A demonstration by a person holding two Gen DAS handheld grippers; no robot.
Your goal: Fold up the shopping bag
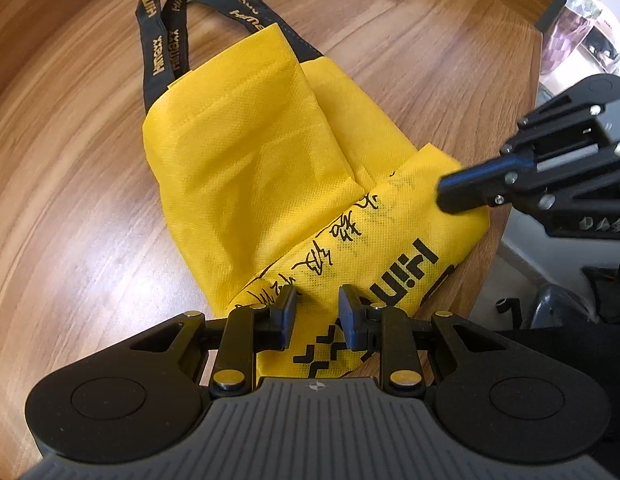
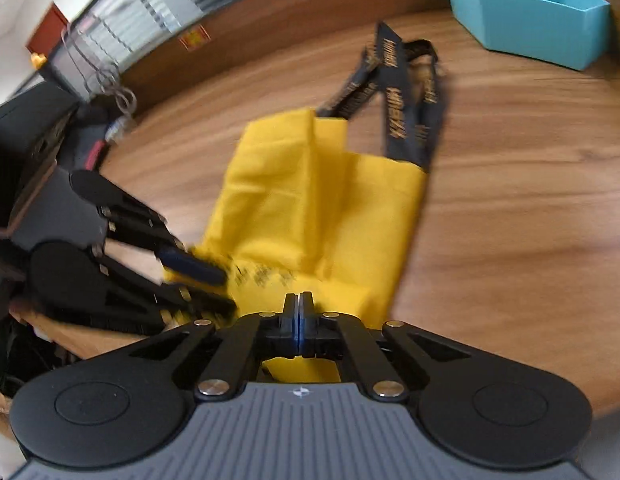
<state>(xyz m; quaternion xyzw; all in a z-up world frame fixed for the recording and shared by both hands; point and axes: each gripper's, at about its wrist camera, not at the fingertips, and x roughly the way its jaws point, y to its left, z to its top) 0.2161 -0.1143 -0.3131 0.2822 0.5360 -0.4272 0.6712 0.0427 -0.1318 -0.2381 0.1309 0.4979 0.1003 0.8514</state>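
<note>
A yellow shopping bag (image 1: 246, 168) is laid flat on the wooden bench (image 1: 70, 160), partly folded, with one side flap turned over onto its middle. Its black handles (image 1: 158, 40), printed with gold lettering, are stretched out on the bench at the far end. Black handwriting and large black letters are seen on the near end of the bag. The left tool (image 1: 317, 312) is held over this near end, its jaws partly open with the printed fabric seen between them; whether the blue pads (image 1: 351, 316) press on the fabric cannot be told. The right tool (image 2: 298, 312) is closed completely, its two pads pressed together, and is held above the near corner of the bag; nothing can be seen gripped between them. A light blue tray (image 2: 525, 12) is set on the bench beyond the handles.
</note>
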